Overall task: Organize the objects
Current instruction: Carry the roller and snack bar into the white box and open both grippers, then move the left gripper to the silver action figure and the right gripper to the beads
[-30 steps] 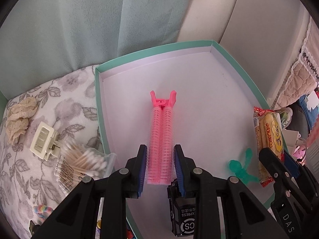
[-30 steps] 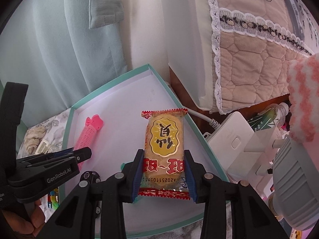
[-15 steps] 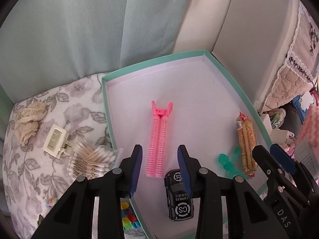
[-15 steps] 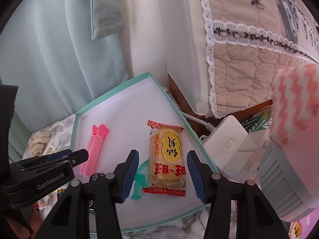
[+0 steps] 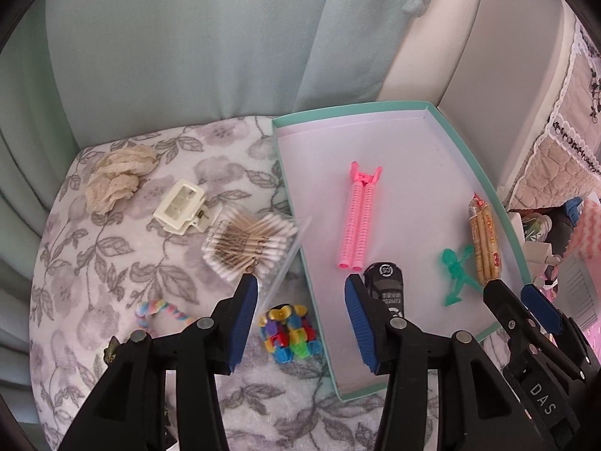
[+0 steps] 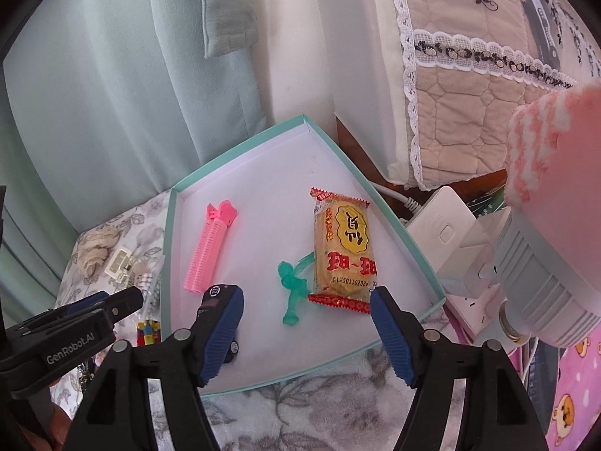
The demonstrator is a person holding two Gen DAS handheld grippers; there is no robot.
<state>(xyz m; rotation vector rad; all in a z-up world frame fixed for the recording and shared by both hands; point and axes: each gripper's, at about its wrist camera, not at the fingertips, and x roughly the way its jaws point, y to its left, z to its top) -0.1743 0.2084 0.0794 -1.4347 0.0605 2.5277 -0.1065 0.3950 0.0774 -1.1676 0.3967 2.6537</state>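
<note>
Left wrist, floral blanket (image 5: 112, 263), green curtain (image 5: 188, 37)

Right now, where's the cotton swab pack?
In the left wrist view, the cotton swab pack lies on the floral cloth just outside the teal box's left wall, beside the cream hair claw and ahead of the open left tongs.

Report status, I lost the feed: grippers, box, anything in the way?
Left gripper open, right gripper open, both empty. Pink roller, snack pack, toy car lying in teal box. Nothing blocking.
</note>
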